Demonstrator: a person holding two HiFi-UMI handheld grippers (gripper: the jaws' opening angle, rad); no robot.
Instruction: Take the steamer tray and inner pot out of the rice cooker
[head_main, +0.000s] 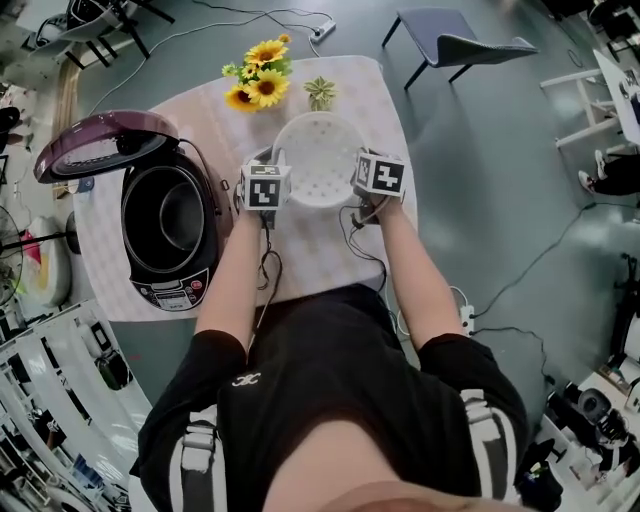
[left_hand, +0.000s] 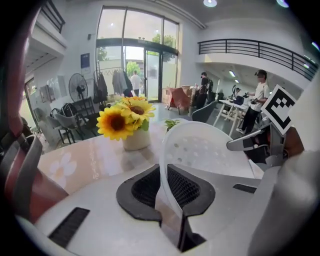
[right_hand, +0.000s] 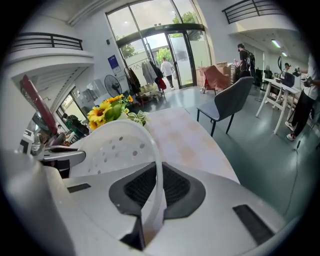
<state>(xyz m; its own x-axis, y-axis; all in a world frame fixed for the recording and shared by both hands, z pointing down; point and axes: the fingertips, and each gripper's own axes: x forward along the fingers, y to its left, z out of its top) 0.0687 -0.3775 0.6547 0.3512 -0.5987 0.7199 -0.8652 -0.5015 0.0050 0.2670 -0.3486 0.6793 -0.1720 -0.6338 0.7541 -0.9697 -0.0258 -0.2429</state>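
So we've got the left gripper (left_hand: 167, 187) and right gripper (right_hand: 156, 187) each pinching opposite sides of the white steamer tray (head_main: 318, 160) rim, over the tabletop (head_main: 330, 255). Only the head view shows the open rice cooker (head_main: 172, 290), inner pot (head_main: 165, 215) sitting in it, off to the tray's left.

Steamer tray (head_main: 318, 160): white plastic, smooth, faintly translucent at the rim; left gripper (left_hand: 167, 184) and right gripper (right_hand: 155, 189): matt pale-grey plastic shells, pads (left_hand: 145, 187) black, finely ribbed, matt; rice cooker (head_main: 140, 262): glossy dark casing, lid (head_main: 100, 140) glossy plum plastic; inner pot (head_main: 165, 215): dark, smooth, dull sheen; table covering (head_main: 330, 265): pale, printed, slight gloss; floor (head_main: 480, 150): grey, smooth, lightly reflective.
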